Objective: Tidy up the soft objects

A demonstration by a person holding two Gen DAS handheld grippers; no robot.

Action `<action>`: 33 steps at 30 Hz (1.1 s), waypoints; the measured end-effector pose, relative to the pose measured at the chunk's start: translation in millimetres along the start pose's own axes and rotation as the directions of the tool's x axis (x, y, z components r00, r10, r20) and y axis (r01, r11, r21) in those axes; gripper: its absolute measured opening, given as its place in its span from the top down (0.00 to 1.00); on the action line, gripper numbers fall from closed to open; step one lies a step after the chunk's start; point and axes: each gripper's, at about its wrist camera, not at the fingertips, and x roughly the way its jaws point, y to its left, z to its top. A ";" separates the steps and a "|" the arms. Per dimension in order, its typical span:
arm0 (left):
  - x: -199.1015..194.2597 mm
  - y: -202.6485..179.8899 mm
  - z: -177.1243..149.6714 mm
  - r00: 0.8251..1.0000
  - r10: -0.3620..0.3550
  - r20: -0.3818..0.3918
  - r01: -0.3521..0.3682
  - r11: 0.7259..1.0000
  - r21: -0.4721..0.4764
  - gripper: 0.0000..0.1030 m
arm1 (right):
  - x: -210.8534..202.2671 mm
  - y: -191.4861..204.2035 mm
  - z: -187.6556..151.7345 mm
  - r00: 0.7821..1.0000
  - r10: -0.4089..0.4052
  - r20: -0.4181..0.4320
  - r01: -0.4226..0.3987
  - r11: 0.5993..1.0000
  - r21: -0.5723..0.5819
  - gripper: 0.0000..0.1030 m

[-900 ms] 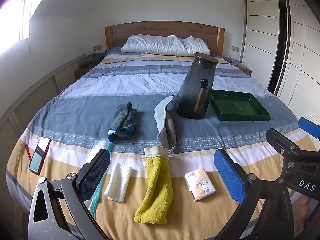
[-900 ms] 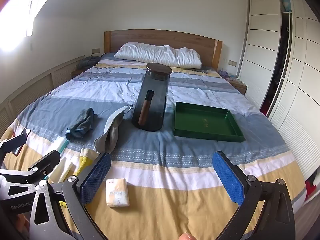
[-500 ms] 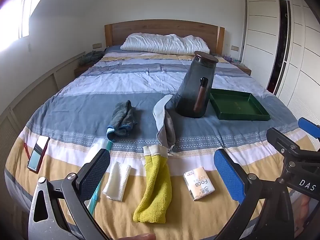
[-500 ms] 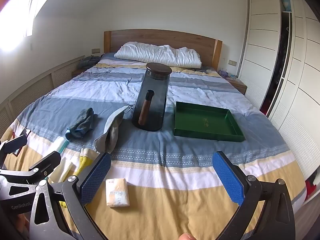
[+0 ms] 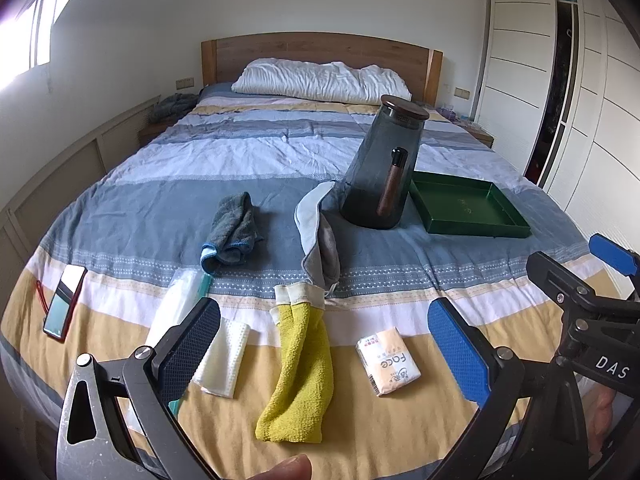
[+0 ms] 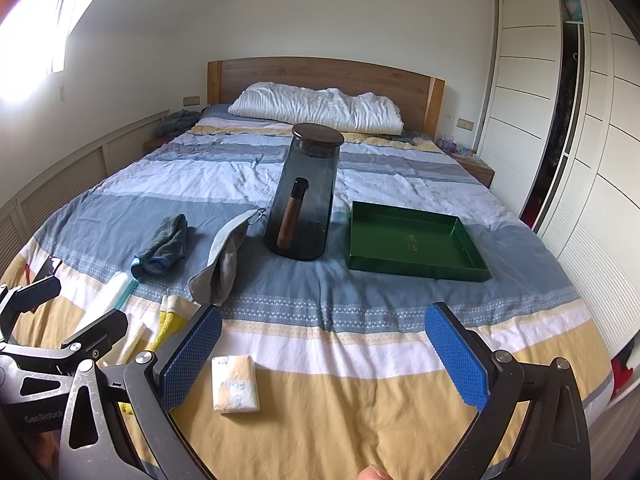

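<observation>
On the striped bed lie soft items: a yellow towel, a small white cloth, a tissue pack, a grey cloth pouch and a dark grey rag. An empty green tray sits at the right, also in the right wrist view. My left gripper is open and empty above the yellow towel. My right gripper is open and empty, with the tissue pack by its left finger.
A tall dark glass jar with a wooden lid stands beside the tray. A phone lies at the bed's left edge. A long white-and-teal packet lies by the white cloth. A pillow and headboard are at the far end; wardrobes stand right.
The left gripper has drifted slightly back and up; the items sit a little lower in its view. The right gripper has barely moved. Both stay open.
</observation>
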 end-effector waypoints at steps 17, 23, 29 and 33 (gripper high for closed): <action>1.0 1.8 4.7 1.000 -0.017 -0.018 0.017 1.000 0.010 0.01 | 0.8 0.8 0.5 1.000 0.008 0.001 -0.008 1.000 -0.011 0.00; 1.9 2.1 5.0 1.000 -0.015 -0.019 0.015 1.000 0.010 0.01 | 3.4 2.8 0.5 1.000 0.008 0.002 -0.008 1.000 -0.012 0.00; 2.2 5.1 5.7 1.000 -0.012 -0.017 0.012 1.000 0.008 0.01 | 3.4 2.9 0.8 1.000 0.010 0.001 -0.010 1.000 -0.013 0.00; 2.0 6.3 5.8 1.000 -0.012 -0.016 0.013 1.000 0.003 0.01 | 4.3 1.5 1.9 1.000 0.010 -0.001 -0.010 1.000 -0.013 0.00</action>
